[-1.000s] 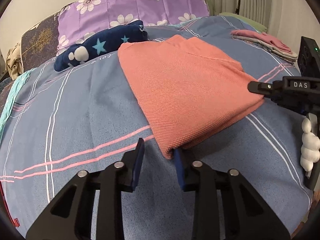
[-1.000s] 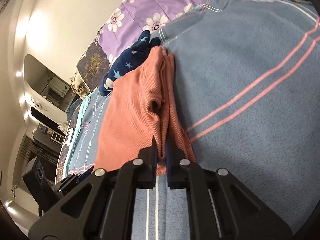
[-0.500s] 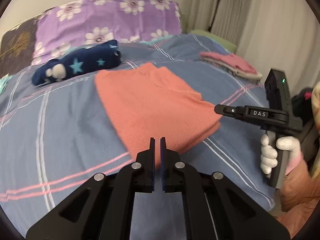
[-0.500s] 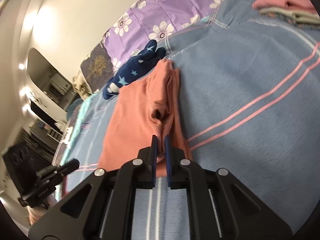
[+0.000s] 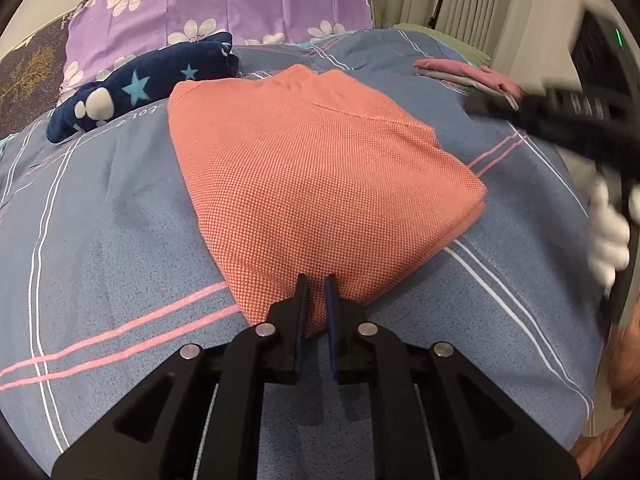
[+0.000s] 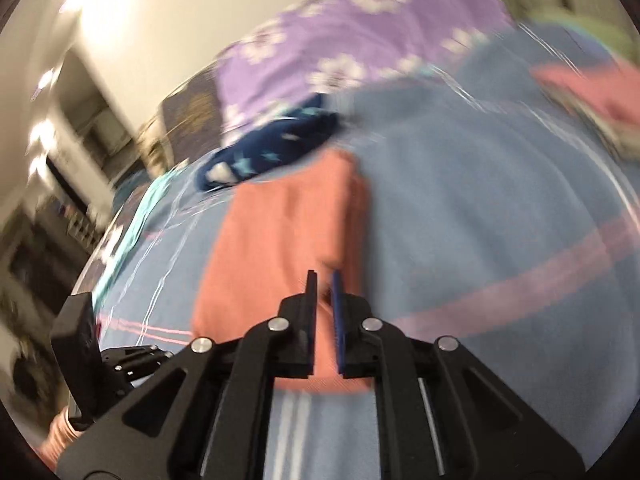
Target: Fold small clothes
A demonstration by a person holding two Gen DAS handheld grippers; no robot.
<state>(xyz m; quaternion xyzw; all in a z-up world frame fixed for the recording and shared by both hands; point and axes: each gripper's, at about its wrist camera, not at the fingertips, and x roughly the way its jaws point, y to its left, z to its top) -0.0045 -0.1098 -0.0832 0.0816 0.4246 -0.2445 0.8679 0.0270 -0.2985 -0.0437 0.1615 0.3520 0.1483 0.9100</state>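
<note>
A folded orange knit garment [image 5: 312, 176] lies on the blue striped bedspread [image 5: 100, 220]. My left gripper [image 5: 315, 288] is at its near corner, jaws nearly together with the corner of the cloth between them. In the blurred right wrist view the same garment [image 6: 280, 240] lies ahead. My right gripper [image 6: 323, 284] is over its near edge, jaws nearly together with a narrow gap; whether it holds cloth I cannot tell. The right gripper also shows blurred at the right of the left wrist view [image 5: 560, 108].
A navy star-patterned garment [image 5: 140, 84] lies beyond the orange one, in front of a purple flowered pillow [image 5: 224, 4]. A stack of folded pink and grey clothes [image 5: 468, 74] sits at the far right. The bed edge is near me at the right.
My left gripper shut, then came down onto the garment's near corner. My right gripper pulled back and swung fast; its view is now blurred.
</note>
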